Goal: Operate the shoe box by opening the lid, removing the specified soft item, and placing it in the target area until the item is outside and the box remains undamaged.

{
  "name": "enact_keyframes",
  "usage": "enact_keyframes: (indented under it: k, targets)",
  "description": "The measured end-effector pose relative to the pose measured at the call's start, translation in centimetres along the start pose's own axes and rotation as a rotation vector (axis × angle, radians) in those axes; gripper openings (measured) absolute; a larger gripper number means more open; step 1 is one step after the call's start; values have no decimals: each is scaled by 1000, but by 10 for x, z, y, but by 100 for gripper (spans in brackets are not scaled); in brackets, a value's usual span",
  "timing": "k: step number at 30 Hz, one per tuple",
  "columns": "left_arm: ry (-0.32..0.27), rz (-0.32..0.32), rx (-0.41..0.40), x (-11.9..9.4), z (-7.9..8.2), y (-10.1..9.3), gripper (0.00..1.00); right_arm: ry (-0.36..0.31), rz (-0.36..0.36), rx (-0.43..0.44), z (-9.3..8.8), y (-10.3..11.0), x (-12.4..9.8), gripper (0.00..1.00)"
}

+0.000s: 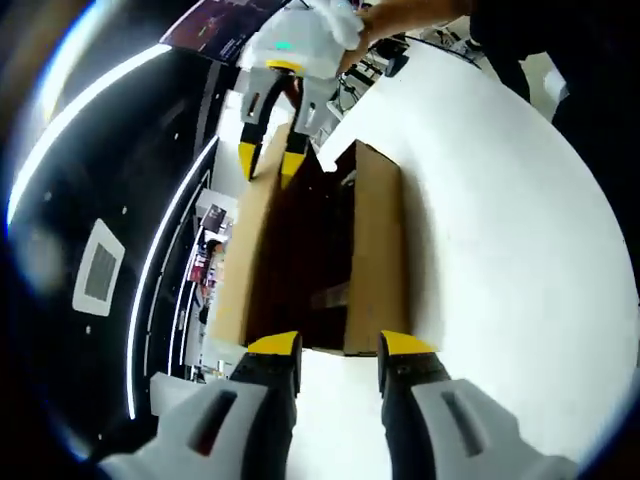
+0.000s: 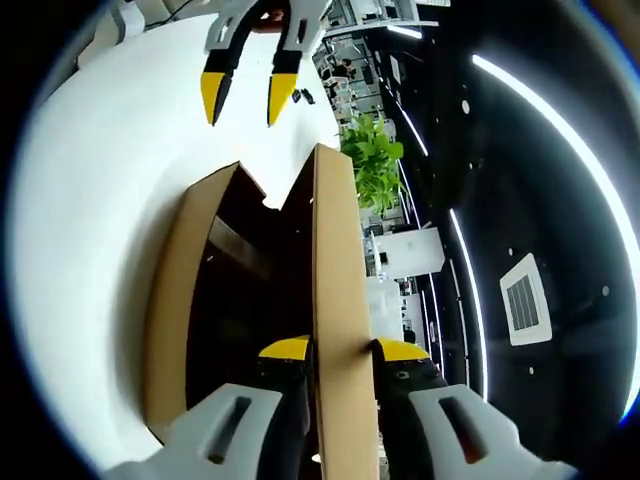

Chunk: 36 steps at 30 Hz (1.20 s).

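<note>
Left gripper view: the cardboard box point(image 1: 375, 250) lies on the white surface point(image 1: 500, 260), its dark interior facing the camera; the left gripper point(image 1: 340, 345) at 6 o'clock stands with jaws apart just short of the box's near edge, holding nothing; the right gripper point(image 1: 267, 160) at 12 o'clock has its yellow tips straddling the lid point(image 1: 245, 250), a hand point(image 1: 400, 15) behind it. Right gripper view: the right gripper point(image 2: 336, 348) at 6 o'clock is closed on the raised lid point(image 2: 335, 300), one jaw on each face; the box point(image 2: 175, 290) sits left of it; the left gripper point(image 2: 246, 95) hangs parted at 11 o'clock; a plant point(image 2: 372, 160) stands at 1 o'clock; the soft item cannot be made out inside.
</note>
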<state>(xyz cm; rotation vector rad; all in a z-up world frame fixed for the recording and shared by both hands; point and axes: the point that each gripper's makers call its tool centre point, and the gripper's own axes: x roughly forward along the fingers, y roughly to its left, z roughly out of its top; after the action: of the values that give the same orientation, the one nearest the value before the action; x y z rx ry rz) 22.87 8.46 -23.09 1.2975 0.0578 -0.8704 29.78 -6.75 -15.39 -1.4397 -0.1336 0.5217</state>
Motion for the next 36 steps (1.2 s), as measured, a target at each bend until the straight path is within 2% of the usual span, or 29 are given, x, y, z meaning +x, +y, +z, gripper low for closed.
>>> enact_keyframes:
  k: [4, 13, 17, 19, 21, 22, 27, 28, 30, 33, 36]
  targets:
    - [4, -41, 3, 6, -3, -15, 32, 0, -2, 0, 0, -1, 0, 23]
    - [-64, -46, -63, 13, 5, 1, 34, 1, -4, 3, 1, -1, 1, 23]
    - [-109, -76, -92, 22, 8, 5, 34, 0, -6, 2, 1, -1, 2, 23]
    - [-156, -135, -156, 28, 13, 2, 35, -3, -5, -1, 1, -1, 2, 23]
    - [-203, -184, -180, 31, 18, 1, 35, -4, -4, -3, 1, -1, 2, 23]
    - [-207, -191, -188, 33, 18, 3, 35, -5, -4, -4, 1, -1, 2, 23]
    - [-206, -277, -215, 41, 18, -1, 36, -10, -2, -14, 2, 0, 3, 23]
    - [-209, -332, -233, 43, 18, -9, 36, -10, 1, -12, 2, 0, 3, 23]
    - [-194, -397, -237, 43, 16, -18, 37, -12, 4, -15, 2, 0, 3, 23]
    - [-164, -423, -227, 43, 10, -15, 37, -11, 4, -17, 2, 0, 4, 23]
    - [-164, -445, -256, 44, 10, -10, 35, -6, 0, -17, 2, 0, 5, 24]
